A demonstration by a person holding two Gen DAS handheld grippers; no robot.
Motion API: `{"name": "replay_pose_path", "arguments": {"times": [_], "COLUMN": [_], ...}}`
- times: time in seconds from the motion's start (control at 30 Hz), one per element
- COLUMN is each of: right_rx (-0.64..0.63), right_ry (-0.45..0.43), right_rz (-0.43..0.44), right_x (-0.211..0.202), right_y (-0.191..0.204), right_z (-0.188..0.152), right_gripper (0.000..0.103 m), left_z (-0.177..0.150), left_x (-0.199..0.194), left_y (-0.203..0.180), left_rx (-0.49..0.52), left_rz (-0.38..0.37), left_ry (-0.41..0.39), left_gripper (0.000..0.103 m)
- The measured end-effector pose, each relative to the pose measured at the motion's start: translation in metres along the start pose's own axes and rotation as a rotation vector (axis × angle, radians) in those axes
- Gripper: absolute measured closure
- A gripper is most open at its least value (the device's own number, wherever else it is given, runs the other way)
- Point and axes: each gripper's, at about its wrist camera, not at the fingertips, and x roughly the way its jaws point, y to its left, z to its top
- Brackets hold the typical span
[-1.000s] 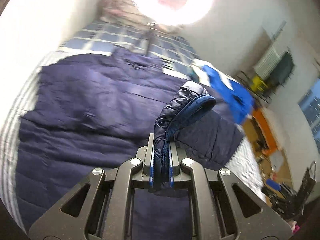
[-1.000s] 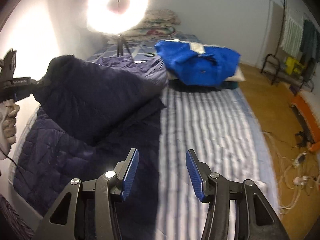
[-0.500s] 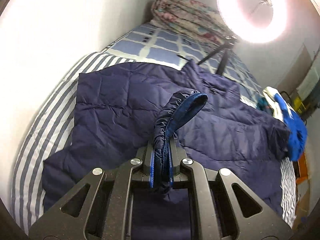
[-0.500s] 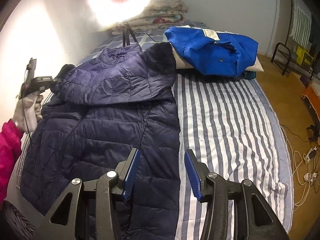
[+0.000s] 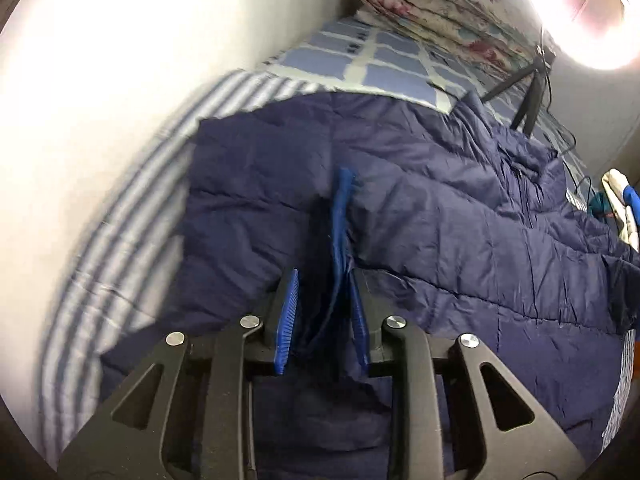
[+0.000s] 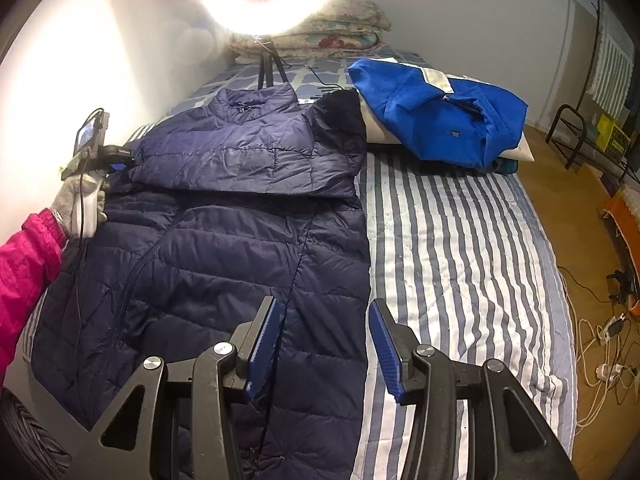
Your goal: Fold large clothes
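Navy puffer jacket (image 6: 224,240) is lying spread on the striped bed (image 6: 460,240), its upper part folded across the body, sleeve cuff (image 5: 340,248) sitting between the left gripper (image 5: 325,320) fingers. Those fingers are opening, the cuff hanging loose in the gap, apparently no longer clamped. Right gripper (image 6: 326,344) is hovering over the jacket's lower edge with fingers apart and nothing between them. Step looks like releasing the sleeve onto the body; best to let the cuff drop flat before pulling away, so the fold stays straight. Blue garment (image 6: 440,112) is lying apart near the pillows.
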Motion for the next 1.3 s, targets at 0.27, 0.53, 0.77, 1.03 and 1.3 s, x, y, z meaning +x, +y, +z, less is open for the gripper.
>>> {"name": "replay_pose_path", "arguments": {"times": [0.27,0.53,0.77,1.03,1.3], "right_rx": [0.004,-0.001,0.066,0.023,0.109], "right_ry": [-0.048,-0.121,-0.152,-0.110,0.049], "right_rz": [0.011,0.046,0.091,0.182,0.278], "right_x": [-0.021,-0.051,-0.067,-0.107,-0.070], "right_y": [-0.003,-0.019,-0.040,-0.042,-0.045], "right_z": [-0.001,-0.026,-0.063,-0.091,-0.131], "right_gripper": [0.054,0.044,0.038,0.029,0.032], "left_z": [-0.001,-0.060,-0.144,-0.225,-0.277], "left_x": [-0.080,-0.181,-0.246,-0.269,-0.242], "left_y": [0.029,0.058,0.105,0.154,0.187], "left_rx": [0.042,0.157,0.152,0.089,-0.015], "left_rz": [-0.089,-0.162,-0.180,-0.179,-0.164], "left_ry": [-0.044,-0.027,0.052,0.143,0.258], "left_gripper": [0.076,0.049,0.046,0.040,0.040]}}
